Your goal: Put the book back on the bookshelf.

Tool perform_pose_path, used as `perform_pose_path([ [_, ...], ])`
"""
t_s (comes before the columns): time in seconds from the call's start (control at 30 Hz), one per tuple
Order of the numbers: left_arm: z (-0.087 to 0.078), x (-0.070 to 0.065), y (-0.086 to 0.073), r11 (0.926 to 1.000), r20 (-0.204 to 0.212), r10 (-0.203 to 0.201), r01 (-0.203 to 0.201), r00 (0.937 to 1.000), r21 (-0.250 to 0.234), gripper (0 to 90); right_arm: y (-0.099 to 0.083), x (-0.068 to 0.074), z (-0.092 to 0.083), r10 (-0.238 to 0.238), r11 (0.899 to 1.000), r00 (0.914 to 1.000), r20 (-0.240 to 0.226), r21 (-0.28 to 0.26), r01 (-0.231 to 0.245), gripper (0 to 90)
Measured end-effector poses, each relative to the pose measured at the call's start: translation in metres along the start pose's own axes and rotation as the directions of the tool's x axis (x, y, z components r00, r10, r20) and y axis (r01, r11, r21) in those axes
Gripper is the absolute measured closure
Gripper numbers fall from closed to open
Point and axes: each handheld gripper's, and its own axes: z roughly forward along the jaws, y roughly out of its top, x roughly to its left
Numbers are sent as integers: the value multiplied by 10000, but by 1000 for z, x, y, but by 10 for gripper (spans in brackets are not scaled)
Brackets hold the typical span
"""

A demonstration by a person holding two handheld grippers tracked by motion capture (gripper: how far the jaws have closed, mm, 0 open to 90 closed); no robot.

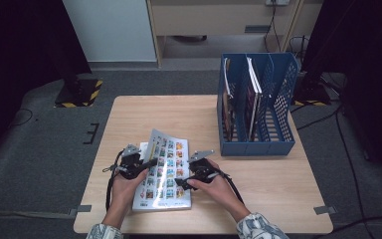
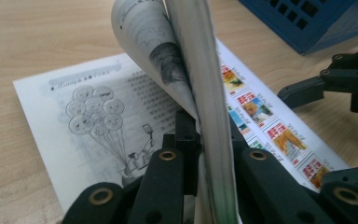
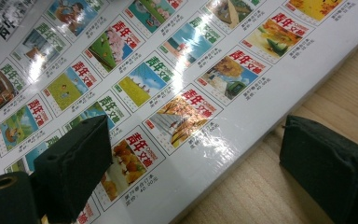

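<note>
A magazine (image 1: 165,174) lies on the wooden table (image 1: 169,114) in front of the person, its glossy cover (image 3: 168,84) printed with several small colour pictures. My left gripper (image 1: 148,164) is shut on a lifted bundle of pages (image 2: 205,93) at the magazine's left side, and they stand on edge between its jaws. Beneath them lies an inside page with a balloon drawing (image 2: 98,112). My right gripper (image 3: 200,161) is open at the magazine's right edge, with one pad (image 3: 74,158) over the cover and the other pad (image 3: 326,163) over bare table.
A blue file rack (image 1: 258,144) with a few books upright in it stands at the back right of the table, close to the magazine's far corner. Bare wood stretches to the left and behind. Cables and a striped stand base lie on the floor around.
</note>
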Motion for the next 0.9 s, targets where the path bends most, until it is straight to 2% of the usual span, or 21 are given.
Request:
perform_pose_path([
  [0.23, -11, -12, 7, 9962, 66, 677, -672, 9977, -549, 845, 0, -1, -1, 76, 10000, 9999, -116, 40, -76, 89],
  [0.37, -19, -17, 9, 9928, 198, 816, -795, 9965, -897, 845, 1, -2, -3, 221, 9997, 9993, -314, -68, -223, 87],
  [0.5, -22, -15, 9, 9914, 436, 737, -685, 9963, -1118, 844, 0, -3, -1, 511, 9986, 9963, -695, -135, -521, 76],
  [0.67, -24, -14, 10, 9877, 792, 605, -482, 9950, -1487, 844, -1, -2, 0, 570, 9980, 9931, -1026, -214, -595, 80],
  [0.77, -24, -12, 10, 9875, 869, 504, -366, 9949, -1535, 843, -1, -1, 1, 563, 9978, 9904, -1260, -272, -602, 81],
  [0.9, -18, -8, 7, 9929, 83, 492, -480, 9988, -1090, 804, -2, 1, 2, 549, 9977, 9929, -1052, -331, -587, 84],
])
